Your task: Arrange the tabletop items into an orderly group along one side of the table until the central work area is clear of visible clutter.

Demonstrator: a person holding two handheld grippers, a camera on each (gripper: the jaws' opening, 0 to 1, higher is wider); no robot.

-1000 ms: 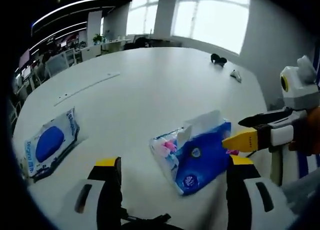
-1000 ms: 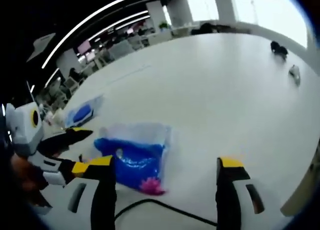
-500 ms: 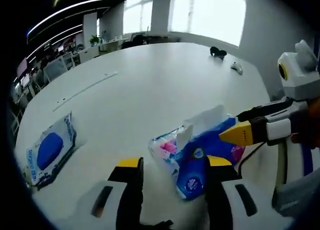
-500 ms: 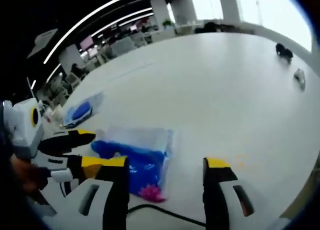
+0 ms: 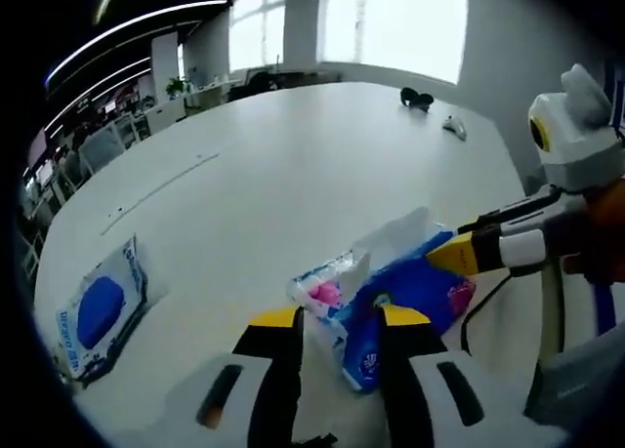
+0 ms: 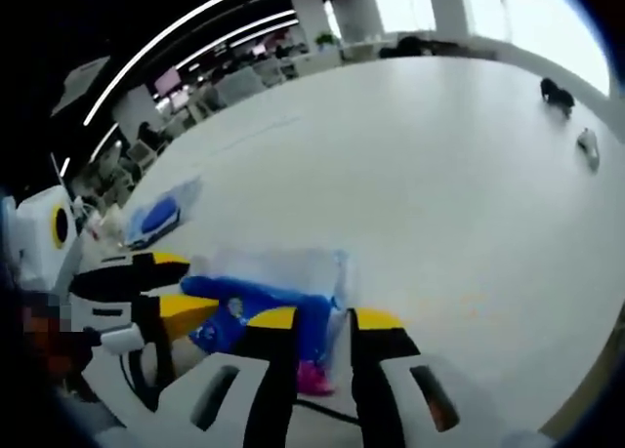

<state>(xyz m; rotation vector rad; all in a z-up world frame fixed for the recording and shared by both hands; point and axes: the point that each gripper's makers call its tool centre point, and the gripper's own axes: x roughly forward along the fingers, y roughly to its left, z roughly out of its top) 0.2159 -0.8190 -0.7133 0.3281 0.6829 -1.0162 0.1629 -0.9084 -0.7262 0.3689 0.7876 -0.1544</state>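
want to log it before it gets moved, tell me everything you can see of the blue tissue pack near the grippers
The tissue pack is a soft plastic wrapper, mostly blue with pink flower prints and a round white logo, crumpled rather than flat. A white flap or tissue sticks up from its torn-open top. It lies on the white table near its edge. The left gripper has its jaws nearly together at the pack's near end, and the right gripper closes on its other side; firm grip cannot be confirmed.

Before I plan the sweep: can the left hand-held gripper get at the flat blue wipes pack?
Probably yes: bare table lies between the left hand-held gripper and the wipes pack; its jaws straddle the tissue pack.
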